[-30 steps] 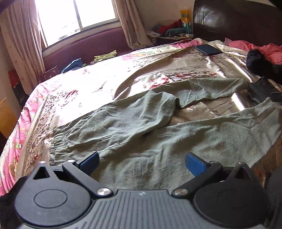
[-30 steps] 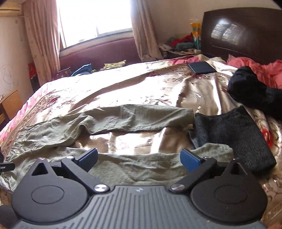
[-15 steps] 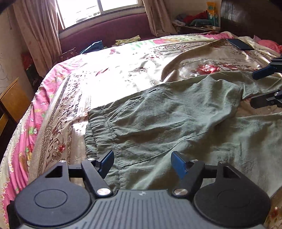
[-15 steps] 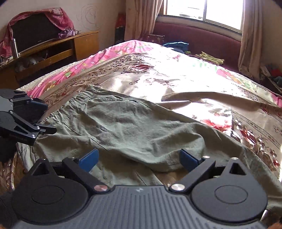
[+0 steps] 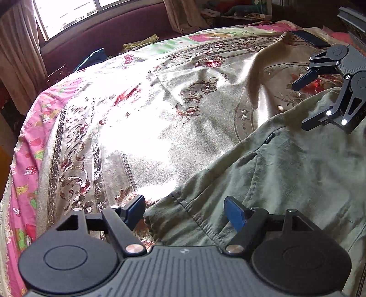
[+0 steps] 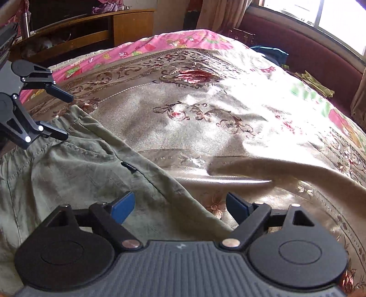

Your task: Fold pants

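1. Olive-green pants (image 5: 286,173) are being shown spread on a gold floral bedspread (image 5: 160,128), with the gathered waistband (image 5: 183,212) lying toward the pink-bordered edge of the bed.

2. The left gripper (image 5: 185,211) is being held low over the waistband corner; its jaws are being opened, and the blue pads (image 5: 234,212) are standing apart on either side of the fabric edge without pressing on it.

3. The right gripper (image 6: 179,205) is being held over the upper side edge of the pants; its jaws are being closed, yet the pads are still standing wide apart, one above green cloth and the other above bare bedspread, with nothing clamped between them.

4. A small black label (image 6: 129,166) is being shown on the side seam, between the two grippers.

5. In the left wrist view, the right gripper is being seen at the far right, just above the cloth; in the right wrist view, the left gripper is being seen at the far left.

6. A raised fold (image 6: 286,169) of the bedspread is being shown beyond the right gripper.

7. A window (image 5: 66,13), a curtain (image 5: 18,57) and a wooden cabinet (image 6: 91,29) are being seen around the bed.
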The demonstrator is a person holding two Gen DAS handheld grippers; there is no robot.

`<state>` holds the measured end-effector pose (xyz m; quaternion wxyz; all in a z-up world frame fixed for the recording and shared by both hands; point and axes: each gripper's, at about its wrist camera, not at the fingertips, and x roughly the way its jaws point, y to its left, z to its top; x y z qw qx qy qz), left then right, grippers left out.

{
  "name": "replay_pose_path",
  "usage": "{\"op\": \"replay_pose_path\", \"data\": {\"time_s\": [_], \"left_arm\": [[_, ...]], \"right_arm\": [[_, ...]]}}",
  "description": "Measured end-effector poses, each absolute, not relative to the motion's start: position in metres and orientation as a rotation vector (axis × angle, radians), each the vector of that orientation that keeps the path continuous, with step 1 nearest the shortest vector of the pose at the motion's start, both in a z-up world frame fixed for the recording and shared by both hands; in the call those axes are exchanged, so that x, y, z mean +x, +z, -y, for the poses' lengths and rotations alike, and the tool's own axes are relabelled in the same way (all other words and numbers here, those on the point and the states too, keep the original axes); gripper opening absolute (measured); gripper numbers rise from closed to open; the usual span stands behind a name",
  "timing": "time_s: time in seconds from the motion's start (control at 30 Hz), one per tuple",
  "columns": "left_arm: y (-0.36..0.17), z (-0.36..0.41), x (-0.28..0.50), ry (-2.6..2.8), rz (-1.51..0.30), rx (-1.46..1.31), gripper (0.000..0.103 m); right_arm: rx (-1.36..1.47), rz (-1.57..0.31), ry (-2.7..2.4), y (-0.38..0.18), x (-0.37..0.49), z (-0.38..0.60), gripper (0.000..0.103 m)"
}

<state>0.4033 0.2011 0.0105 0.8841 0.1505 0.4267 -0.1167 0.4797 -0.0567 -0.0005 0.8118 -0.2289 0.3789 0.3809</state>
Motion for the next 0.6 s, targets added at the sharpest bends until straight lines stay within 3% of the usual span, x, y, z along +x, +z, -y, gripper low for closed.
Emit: {"op": "replay_pose_path", "data": {"time_s": [0.33, 0.4, 0.43, 0.47, 0.5, 0.53, 0.57, 0.6], "left_arm": [[-0.016, -0.221, 0.428, -0.271, -1.001, 0.187, 0.09], [-0.016, -0.219, 0.426, -0.259, -1.005, 0.196, 0.088], [-0.016, -0.217, 0.425, -0.255, -1.003, 0.207, 0.082], [-0.014, -0.215, 0.423, -0.249, -0.997, 0.22, 0.076], [-0.012, -0.212, 0.421, -0.24, -0.988, 0.241, 0.063], [-0.011, -0.21, 0.419, -0.237, -0.984, 0.26, 0.055], [-0.009, -0.207, 0.416, -0.234, -0.982, 0.278, 0.051], [-0.008, -0.205, 0.413, -0.233, -0.982, 0.289, 0.041]], "right_arm": [[-0.52, -0.928, 0.838, -0.036, 0.507, 0.046, 0.086], [-0.496, -0.941, 0.832, -0.037, 0.511, 0.047, 0.082], [-0.482, -0.952, 0.839, -0.036, 0.512, 0.048, 0.068], [-0.47, -0.962, 0.845, -0.035, 0.512, 0.049, 0.046], [-0.464, -0.972, 0.848, -0.032, 0.511, 0.049, 0.033], [-0.467, -0.981, 0.846, -0.03, 0.509, 0.048, 0.013], [-0.48, -0.981, 0.837, -0.028, 0.506, 0.047, 0.004], [-0.506, -0.967, 0.82, -0.024, 0.502, 0.045, 0.003]]}}
